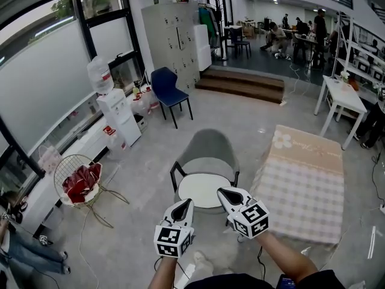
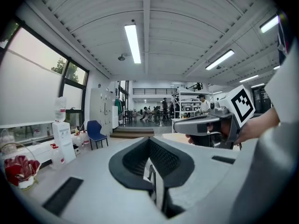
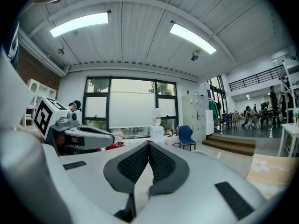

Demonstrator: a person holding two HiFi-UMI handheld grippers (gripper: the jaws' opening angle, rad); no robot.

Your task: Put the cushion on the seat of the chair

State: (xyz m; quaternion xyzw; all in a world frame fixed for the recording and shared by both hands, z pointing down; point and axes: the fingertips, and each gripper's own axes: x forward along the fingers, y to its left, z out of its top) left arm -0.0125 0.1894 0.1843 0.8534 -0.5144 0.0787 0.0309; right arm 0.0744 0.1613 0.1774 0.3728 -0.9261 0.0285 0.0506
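Open floor (image 1: pixel 150 161) lies left of the chair (image 1: pixel 207 144) bearing the cushion (image 1: pixel 201 189).

The near rim of the cushion (image 1: pixel 201 186) is hidden behind the left tongs (image 1: pixel 187 201) and the right tongs (image 1: pixel 221 191). A person (image 1: pixel 21 248) at lower left is cut off by the edge; the far people (image 1: pixel 278 38) are too small to make out.

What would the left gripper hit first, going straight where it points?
Probably the grey shell chair with the white round cushion, though depth is unclear: the left gripper in its own view sees only open floor.
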